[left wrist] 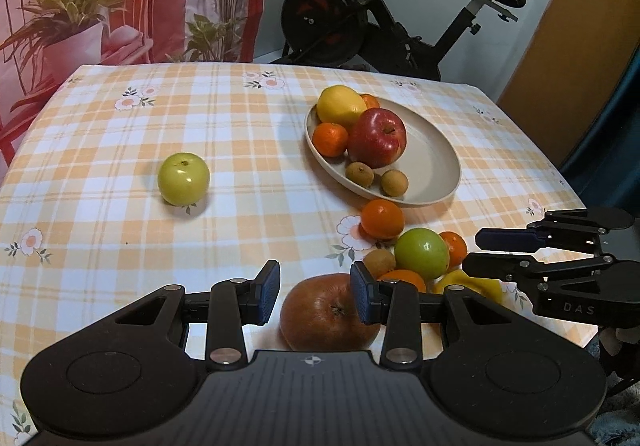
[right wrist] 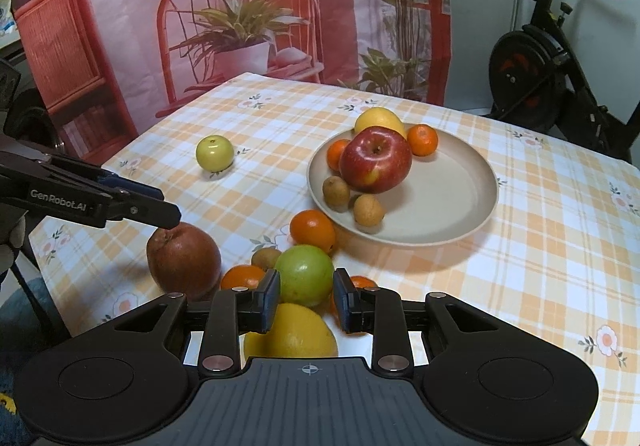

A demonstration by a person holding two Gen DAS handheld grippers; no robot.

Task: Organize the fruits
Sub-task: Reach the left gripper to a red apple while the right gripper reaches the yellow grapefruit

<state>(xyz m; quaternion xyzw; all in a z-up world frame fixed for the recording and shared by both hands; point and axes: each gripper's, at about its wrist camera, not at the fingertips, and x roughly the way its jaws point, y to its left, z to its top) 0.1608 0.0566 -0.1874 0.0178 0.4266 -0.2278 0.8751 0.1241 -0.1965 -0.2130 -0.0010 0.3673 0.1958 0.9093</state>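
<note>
A beige plate [left wrist: 436,166] [right wrist: 440,202] holds a red apple [left wrist: 378,136] [right wrist: 376,160], a lemon [left wrist: 340,104], mandarins and two small brown fruits. A green apple [left wrist: 183,179] [right wrist: 215,153] lies alone on the cloth. A loose pile near the front edge has a russet pear [left wrist: 324,314] [right wrist: 184,260], a green apple [left wrist: 421,253] [right wrist: 305,275], a mandarin [left wrist: 382,218] [right wrist: 313,231] and a lemon [right wrist: 294,334]. My left gripper [left wrist: 314,292] is open above the pear. My right gripper [right wrist: 306,300] is open above the lemon, next to the green apple.
The table wears an orange checked cloth [left wrist: 240,118]. An exercise bike [left wrist: 360,6] stands behind it, beside a printed backdrop [right wrist: 240,6]. The right gripper shows in the left wrist view [left wrist: 492,250], and the left gripper in the right wrist view [right wrist: 160,208].
</note>
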